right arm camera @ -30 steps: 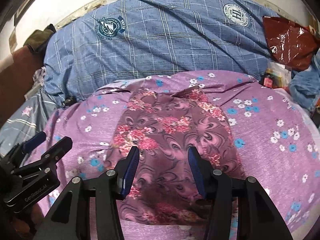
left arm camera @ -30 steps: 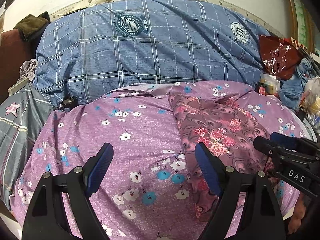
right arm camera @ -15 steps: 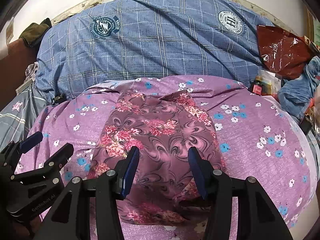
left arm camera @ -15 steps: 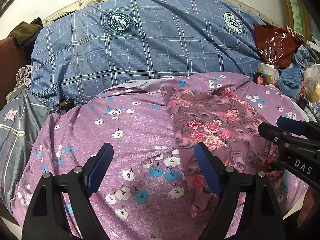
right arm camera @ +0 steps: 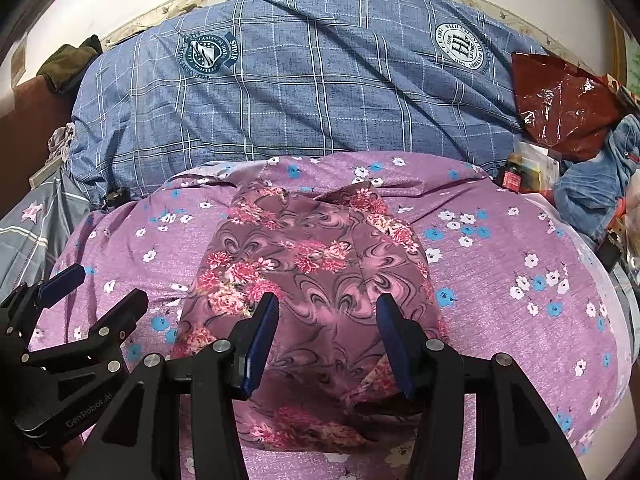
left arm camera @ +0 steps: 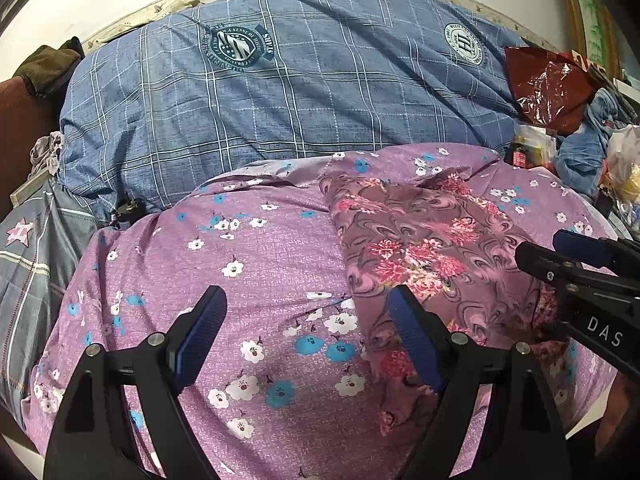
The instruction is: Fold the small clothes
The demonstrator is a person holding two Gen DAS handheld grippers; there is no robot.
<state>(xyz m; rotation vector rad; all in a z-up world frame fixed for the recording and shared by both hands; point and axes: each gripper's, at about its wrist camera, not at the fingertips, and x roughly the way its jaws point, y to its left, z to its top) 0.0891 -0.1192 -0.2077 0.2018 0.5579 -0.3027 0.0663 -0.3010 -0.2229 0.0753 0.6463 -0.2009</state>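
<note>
A small mauve garment with pink flowers lies flat on the purple flowered bedsheet, with a crumpled fold at its near edge. My right gripper is open and empty above the garment's near part. In the left wrist view the garment is to the right. My left gripper is open and empty over the bare sheet left of the garment. The right gripper shows at that view's right edge, and the left gripper shows at the right wrist view's left edge.
A big blue checked duvet is piled behind the sheet. A red plastic bag, jeans and small items crowd the right side. A grey star-print cloth lies at the left. The bed's near edge is just below the grippers.
Both grippers have drawn back and up a little, so more of the bed shows. The garment's near edge has settled into a fold. Both stay open.
</note>
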